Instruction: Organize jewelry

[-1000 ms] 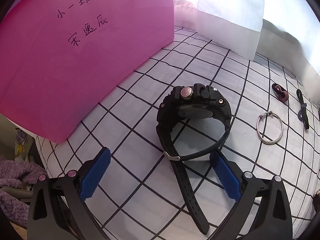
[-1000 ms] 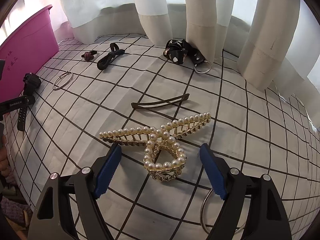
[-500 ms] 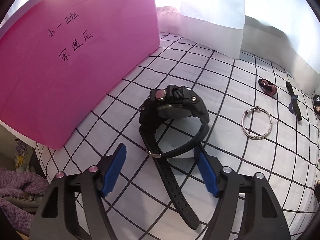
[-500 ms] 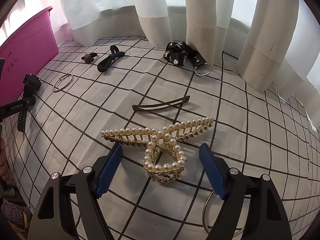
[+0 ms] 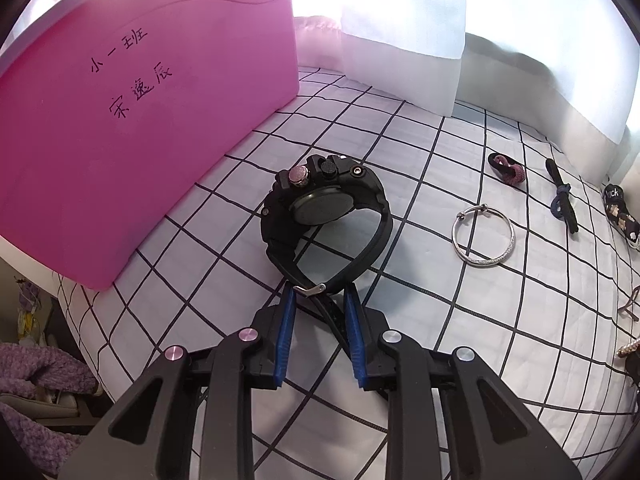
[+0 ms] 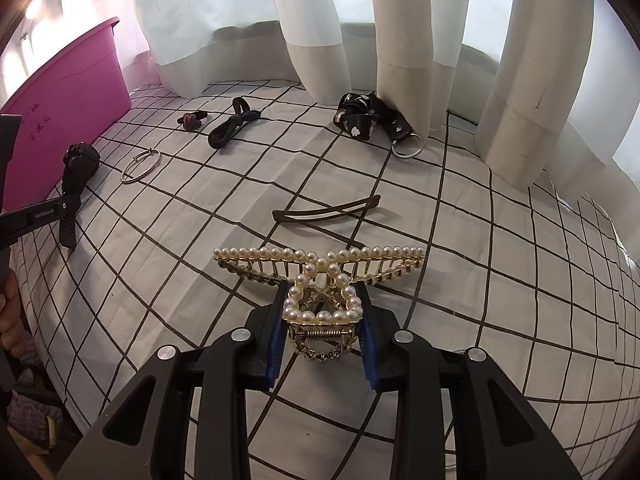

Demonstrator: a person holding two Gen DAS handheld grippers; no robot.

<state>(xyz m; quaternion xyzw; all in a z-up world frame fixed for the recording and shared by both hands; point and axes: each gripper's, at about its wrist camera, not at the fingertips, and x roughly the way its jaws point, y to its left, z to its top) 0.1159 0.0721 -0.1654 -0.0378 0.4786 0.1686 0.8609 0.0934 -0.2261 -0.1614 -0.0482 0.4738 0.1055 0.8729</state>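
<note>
**Jewelry Items: Condition and Position**

Black watch [image 5: 326,216] is lying on its side on the checked cloth, strap buckled into a loop. Pearl-studded gold claw clip [image 6: 320,276] is sitting closed, teeth spreading sideways.

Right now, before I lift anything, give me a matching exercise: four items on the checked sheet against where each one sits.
Things:
1. black watch
2. pearl hair claw
3. silver bangle
4. brown snap clip

Places:
A. flat on the sheet just beyond the pearl hair claw
B. strap between the left gripper pads
C. loose on the sheet, right of the watch in the left wrist view
D. handle end between the right gripper pads

Pairs: 1-B, 2-D, 3-C, 4-A
</note>
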